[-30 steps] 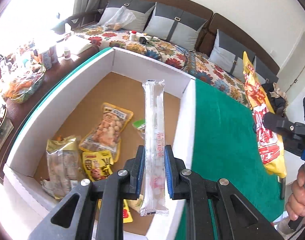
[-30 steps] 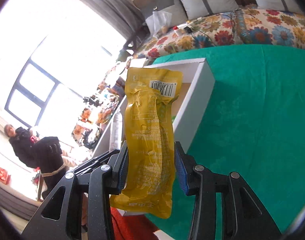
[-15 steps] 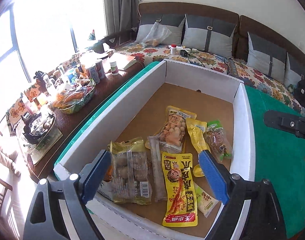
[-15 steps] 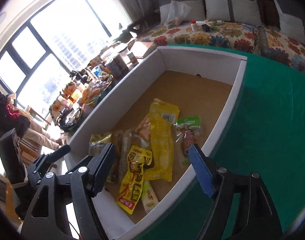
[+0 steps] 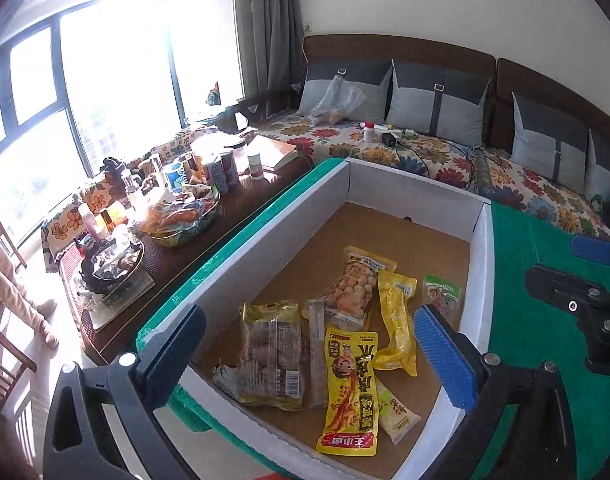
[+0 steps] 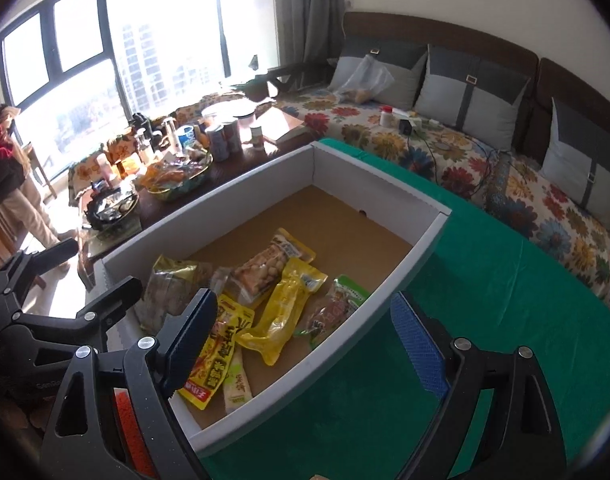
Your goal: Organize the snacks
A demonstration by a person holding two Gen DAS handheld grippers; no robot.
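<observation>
My left claw (image 5: pixel 319 354): spread wide, holding nothing.
My right claw (image 6: pixel 305 334): spread wide, holding nothing.
Box (image 5: pixel 261 256): white card walls, brown floor.
Packets (image 5: pixel 351 390): glossy, flat.

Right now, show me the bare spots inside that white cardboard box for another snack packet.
The far half of the white cardboard box is bare brown floor, from the back wall to the clear peanut packet. A strip along the left wall is free too. The near right is crowded around the yellow red-lettered packet.

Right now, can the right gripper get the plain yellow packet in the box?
Probably yes. The right gripper is open and empty above the box, whose top is open. The yellow packet lies on top, nothing covering it.
</observation>
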